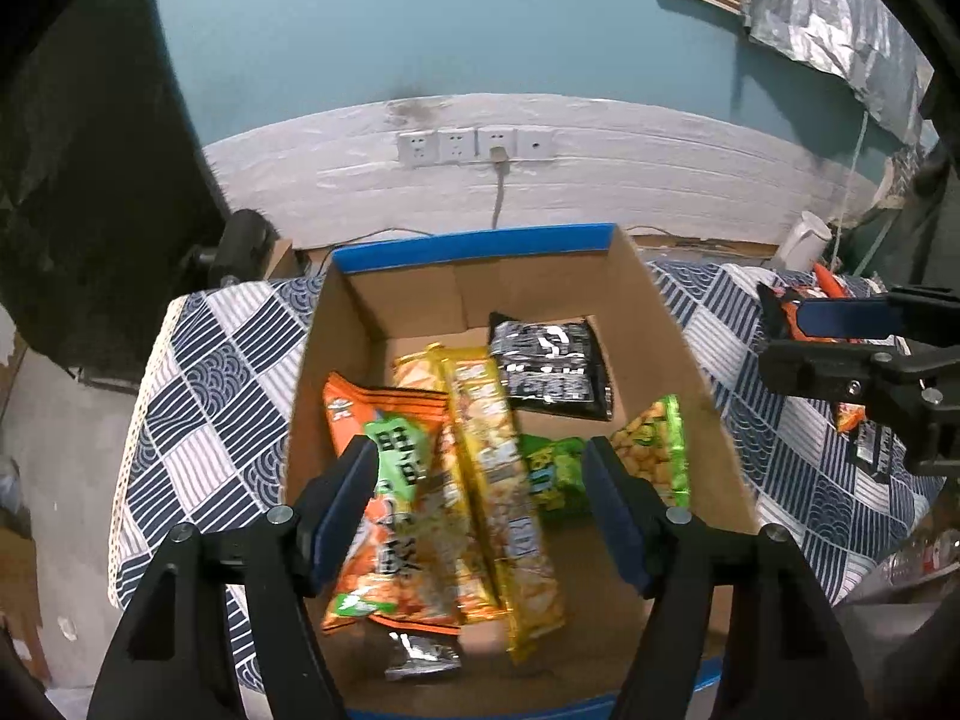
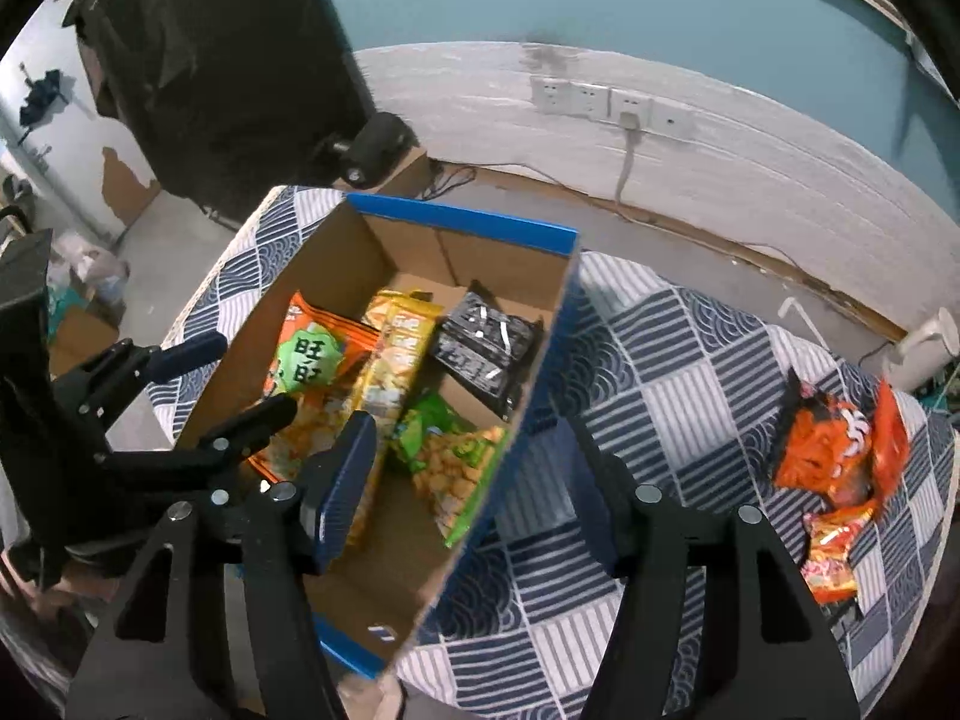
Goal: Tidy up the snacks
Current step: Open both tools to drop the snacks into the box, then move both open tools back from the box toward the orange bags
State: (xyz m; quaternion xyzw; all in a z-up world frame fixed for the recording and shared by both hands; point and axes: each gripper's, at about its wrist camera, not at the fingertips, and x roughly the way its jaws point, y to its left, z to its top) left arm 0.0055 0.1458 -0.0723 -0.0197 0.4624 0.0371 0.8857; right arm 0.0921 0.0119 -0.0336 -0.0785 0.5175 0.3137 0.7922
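Observation:
A cardboard box (image 1: 474,246) with a blue rim stands on the checked tablecloth. Inside lie several snack packets: an orange-and-green one (image 1: 390,456), a long yellow one (image 1: 498,480), a black one (image 1: 549,369) and green ones (image 1: 651,450). My left gripper (image 1: 480,480) hangs open over the box, gripping nothing. My right gripper (image 2: 474,468) is open too, straddling the box's right wall (image 2: 516,420) with nothing held. Each gripper shows in the other's view: the right gripper (image 1: 834,342) at the right, the left gripper (image 2: 231,384) at the left. Orange packets (image 2: 834,444) lie on the cloth at the right.
A smaller orange-yellow packet (image 2: 831,546) lies near the table's right edge. A white jug (image 2: 924,342) stands at the far right corner. A black device (image 2: 378,144) sits behind the box, below wall sockets (image 2: 606,102). Bare floor (image 2: 156,276) lies left of the table.

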